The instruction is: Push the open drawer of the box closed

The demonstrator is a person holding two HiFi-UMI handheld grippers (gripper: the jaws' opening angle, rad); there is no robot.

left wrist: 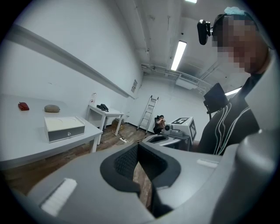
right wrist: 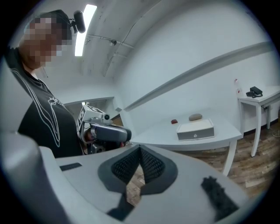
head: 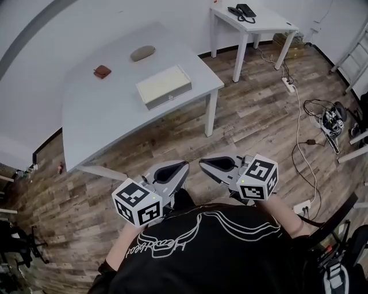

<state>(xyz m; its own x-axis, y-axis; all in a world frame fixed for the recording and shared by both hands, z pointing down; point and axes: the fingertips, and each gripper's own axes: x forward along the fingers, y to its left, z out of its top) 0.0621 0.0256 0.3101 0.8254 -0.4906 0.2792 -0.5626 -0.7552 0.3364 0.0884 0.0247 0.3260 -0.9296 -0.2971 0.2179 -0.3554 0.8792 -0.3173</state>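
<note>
Both grippers are held low against the person's chest, over the wood floor (head: 253, 115), well apart from the counter (head: 103, 109).

Left gripper (head: 181, 167): jaws together, tips meeting at the front with only a narrow slit behind them. Nothing between them; floor shows through the slit in the left gripper view.

Right gripper (head: 206, 163): same condition, tips closed on each other, nothing clamped. The two grippers point inward toward each other, tips near but apart. Each one appears in the other's gripper view.

Box (head: 164, 86): sits on the counter near its right front corner, long side roughly along the edge. Cream top, grey front face with a small round knob, seen in both gripper views. Drawer (left wrist: 66, 131): cannot tell from any view how far it stands out; the front looks close to flush with the box.

Also on the counter, behind the box and apart from it: a small red-brown item (head: 102, 72) and a grey oval pebble-like item (head: 142, 53), the two set side by side with a gap.

Second, smaller white table (head: 259, 26) stands to the right, carrying a black phone (head: 244, 10). Power strip (head: 288, 85) and cables lie on the floor beside it. Ladder (left wrist: 148, 113) leans at the far wall.
</note>
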